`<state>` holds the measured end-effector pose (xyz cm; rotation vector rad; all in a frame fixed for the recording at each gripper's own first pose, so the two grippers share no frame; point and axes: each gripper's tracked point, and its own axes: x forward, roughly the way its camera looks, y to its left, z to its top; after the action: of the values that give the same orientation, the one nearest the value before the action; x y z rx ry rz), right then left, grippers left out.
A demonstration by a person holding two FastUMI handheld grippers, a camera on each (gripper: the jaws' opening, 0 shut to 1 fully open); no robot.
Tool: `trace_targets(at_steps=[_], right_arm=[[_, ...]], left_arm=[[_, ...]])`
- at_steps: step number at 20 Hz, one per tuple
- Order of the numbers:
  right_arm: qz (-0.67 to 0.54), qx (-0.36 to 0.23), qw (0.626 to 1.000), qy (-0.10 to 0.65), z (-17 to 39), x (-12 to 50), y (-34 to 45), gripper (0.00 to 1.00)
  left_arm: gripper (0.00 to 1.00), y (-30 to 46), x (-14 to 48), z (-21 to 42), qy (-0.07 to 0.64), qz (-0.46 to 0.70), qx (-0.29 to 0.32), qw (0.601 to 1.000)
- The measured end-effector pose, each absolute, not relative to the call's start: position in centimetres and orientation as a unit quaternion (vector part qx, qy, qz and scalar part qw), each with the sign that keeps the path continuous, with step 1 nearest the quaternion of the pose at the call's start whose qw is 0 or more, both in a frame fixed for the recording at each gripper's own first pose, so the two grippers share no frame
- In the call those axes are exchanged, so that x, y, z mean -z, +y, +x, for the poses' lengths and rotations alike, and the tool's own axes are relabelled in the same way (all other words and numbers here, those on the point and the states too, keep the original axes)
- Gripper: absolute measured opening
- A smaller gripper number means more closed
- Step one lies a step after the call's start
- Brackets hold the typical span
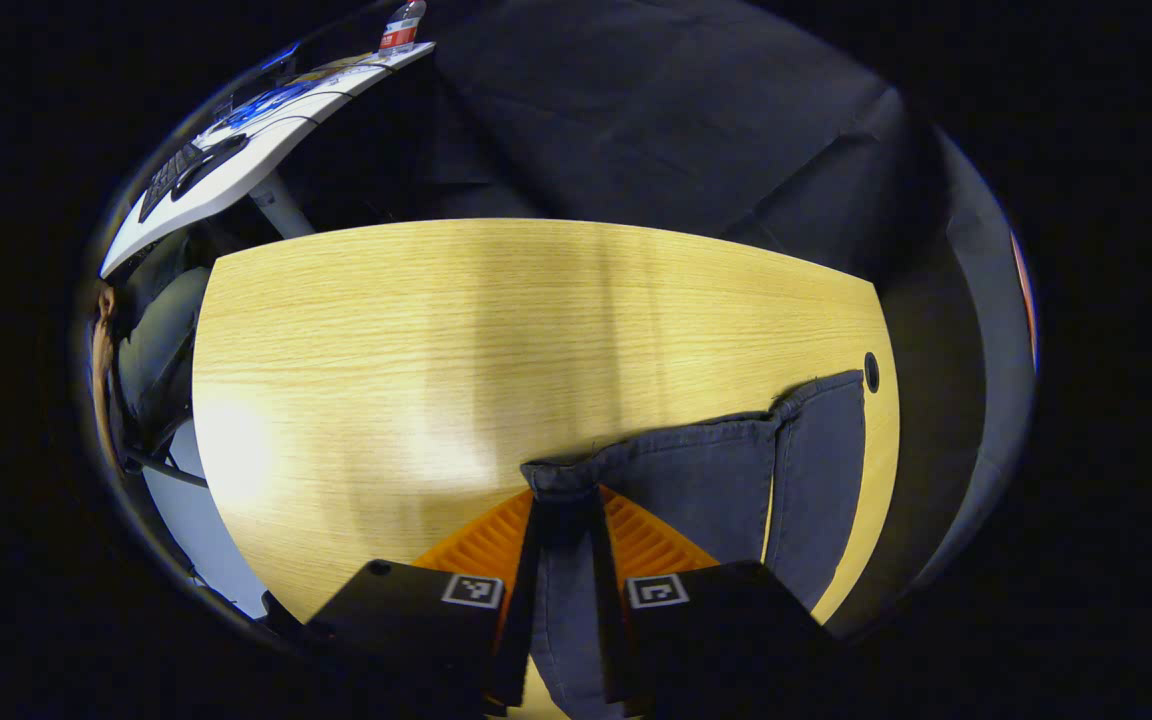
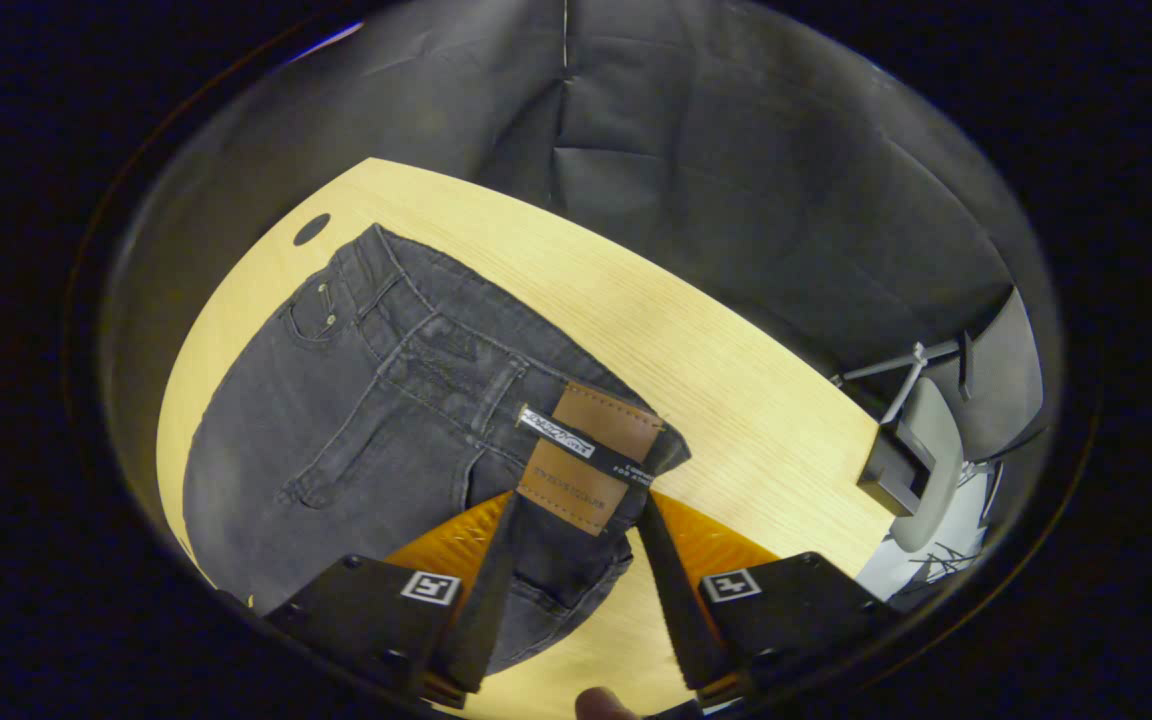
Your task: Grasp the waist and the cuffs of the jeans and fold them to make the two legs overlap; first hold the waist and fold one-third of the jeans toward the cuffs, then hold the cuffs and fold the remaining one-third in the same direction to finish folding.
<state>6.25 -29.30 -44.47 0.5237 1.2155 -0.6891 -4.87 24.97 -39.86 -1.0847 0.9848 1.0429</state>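
Dark grey jeans (image 2: 356, 420) lie on the wooden table (image 2: 736, 400). In the right gripper view the waist with its brown leather patch (image 2: 591, 455) sits between my fingers, and my right gripper (image 2: 578, 500) is shut on it; the waistband corner stands a little off the table. In the left gripper view my left gripper (image 1: 566, 500) is shut on one leg's cuff (image 1: 566, 478), which is bunched between the fingers. The other leg (image 1: 821, 470) lies flat to the right, beside the held one.
The table (image 1: 386, 340) has a round cable hole (image 1: 871, 371) near the far cuff. A white desk with a keyboard (image 1: 236, 160) stands beyond the left edge. A grey chair (image 2: 921, 460) stands off the table's right end.
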Motion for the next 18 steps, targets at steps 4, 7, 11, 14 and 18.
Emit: trace_targets(at_steps=[4, 7, 11, 14, 18], right_arm=[[0.244, 0.302, 0.735, 0.555, 6.7, 44.5, -28.7, 0.26], [0.293, 0.274, 0.730, 0.554, 6.4, 43.8, -28.4, 0.12], [0.363, 0.252, 0.716, 0.541, 5.5, 41.1, -27.5, 0.00], [0.386, 0.229, 0.715, 0.536, 4.9, 38.6, -26.3, 0.02], [0.429, 0.192, 0.715, 0.518, 6.3, 34.1, -24.8, 0.02]], left_arm=[[0.11, 24.6, 39.8, -3.9, 0.394, -0.508, -0.412, 0.646], [0.05, 24.1, 39.4, -3.9, 0.373, -0.546, -0.391, 0.640], [0.04, 23.4, 36.9, -4.3, 0.361, -0.565, -0.356, 0.650], [0.03, 23.0, 34.1, -4.3, 0.343, -0.584, -0.339, 0.653], [0.04, 23.1, 30.0, -3.2, 0.320, -0.616, -0.329, 0.641]])
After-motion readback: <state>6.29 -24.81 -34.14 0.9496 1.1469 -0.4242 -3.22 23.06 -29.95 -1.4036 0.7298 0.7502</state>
